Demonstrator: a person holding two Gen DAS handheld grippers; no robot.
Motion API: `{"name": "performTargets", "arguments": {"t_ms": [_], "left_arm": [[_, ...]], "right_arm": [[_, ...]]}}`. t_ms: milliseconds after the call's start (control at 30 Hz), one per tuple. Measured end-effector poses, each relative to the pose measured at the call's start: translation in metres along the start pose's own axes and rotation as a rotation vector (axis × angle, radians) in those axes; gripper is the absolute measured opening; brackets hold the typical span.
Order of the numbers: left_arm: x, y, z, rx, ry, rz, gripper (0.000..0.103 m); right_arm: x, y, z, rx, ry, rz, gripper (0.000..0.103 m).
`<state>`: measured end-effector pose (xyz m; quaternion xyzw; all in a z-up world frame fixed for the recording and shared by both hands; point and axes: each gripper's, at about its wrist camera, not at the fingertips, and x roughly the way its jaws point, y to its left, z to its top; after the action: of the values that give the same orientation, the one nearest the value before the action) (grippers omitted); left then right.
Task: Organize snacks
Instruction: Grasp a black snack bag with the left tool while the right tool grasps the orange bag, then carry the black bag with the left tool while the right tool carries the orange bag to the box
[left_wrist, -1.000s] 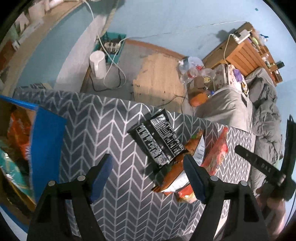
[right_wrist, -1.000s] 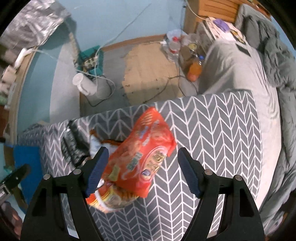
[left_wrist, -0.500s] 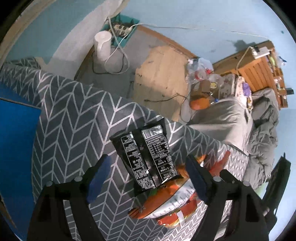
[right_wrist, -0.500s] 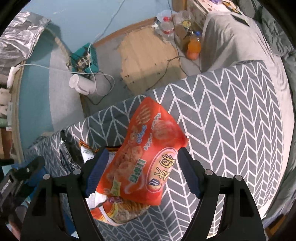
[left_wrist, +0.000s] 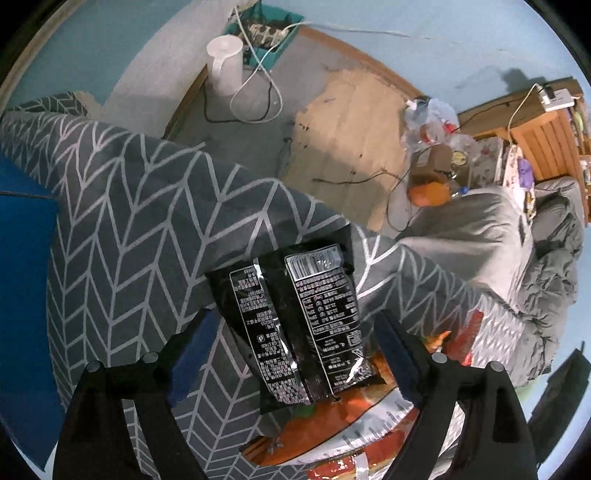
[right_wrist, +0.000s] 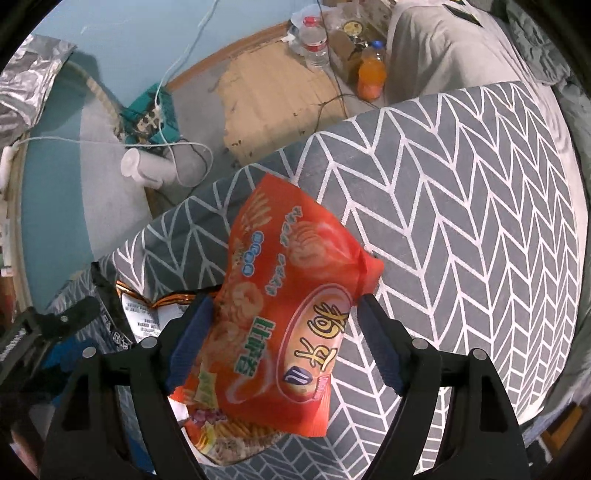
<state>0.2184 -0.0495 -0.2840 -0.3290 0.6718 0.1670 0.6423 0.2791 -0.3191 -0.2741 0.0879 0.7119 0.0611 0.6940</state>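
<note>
Your left gripper (left_wrist: 295, 345) points almost straight down with its tongs spread wide. They have just been opening, and the black snack bag (left_wrist: 299, 325) lies between them, touched by neither pad. That bag rests back side up, label text showing, on the grey chevron cloth (left_wrist: 129, 221), its lower end lapping over an orange-and-silver packet (left_wrist: 332, 432) toward 6 o'clock. It sits on top of the pile, so it is likely the easiest to lift first.

Your right gripper (right_wrist: 284, 339) also points down, tongs spread and just opened a little further, straddling the red snack bag (right_wrist: 288, 314). The pads stand just beside its edges; I judge they do not press yet. The red bag lies on another packet (right_wrist: 229, 439) at 6 o'clock, with the white-backed packet (right_wrist: 144, 314) at 9 o'clock.

The blue container edge (left_wrist: 22, 277) at 9 o'clock in the left view is probably where the bags go.

Pinch near each bag's middle; puffed film may slip.
</note>
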Motion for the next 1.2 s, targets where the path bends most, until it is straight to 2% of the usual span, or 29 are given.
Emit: {"name": "performTargets", "arguments": {"t_ms": [133, 300, 467, 567, 667, 800, 867, 1067, 1200], "left_arm": [[0.011, -0.004, -0.001, 0.009, 0.043, 0.000, 0.088], [0.020, -0.015, -0.004, 0.129, 0.034, 0.048, 0.088], [0.019, -0.005, -0.003, 0.164, 0.027, 0.007, 0.069], [0.016, 0.003, -0.001, 0.189, 0.018, 0.003, 0.067], [0.010, 0.013, -0.003, 0.216, 0.016, 0.001, 0.066], [0.006, 0.019, -0.006, 0.274, 0.002, 0.019, 0.066], [0.005, 0.023, -0.008, 0.288, -0.004, 0.031, 0.066], [-0.005, 0.034, -0.016, 0.329, -0.042, 0.061, 0.066], [-0.014, 0.038, -0.021, 0.354, -0.084, 0.071, 0.066]], "right_arm": [[0.002, -0.001, -0.001, 0.003, -0.002, -0.008, 0.080], [0.006, -0.008, 0.001, 0.042, 0.029, -0.009, 0.081], [0.015, -0.020, 0.002, 0.057, 0.072, -0.026, 0.081], [0.028, -0.024, -0.001, 0.054, 0.106, -0.051, 0.082], [0.025, -0.017, -0.005, -0.003, 0.076, -0.079, 0.081], [0.022, -0.007, -0.011, -0.114, 0.035, -0.156, 0.058], [0.020, -0.007, -0.013, -0.155, 0.022, -0.164, 0.052], [0.008, 0.000, -0.023, -0.299, -0.035, -0.208, 0.040], [0.000, 0.002, -0.029, -0.375, -0.074, -0.244, 0.038]]}}
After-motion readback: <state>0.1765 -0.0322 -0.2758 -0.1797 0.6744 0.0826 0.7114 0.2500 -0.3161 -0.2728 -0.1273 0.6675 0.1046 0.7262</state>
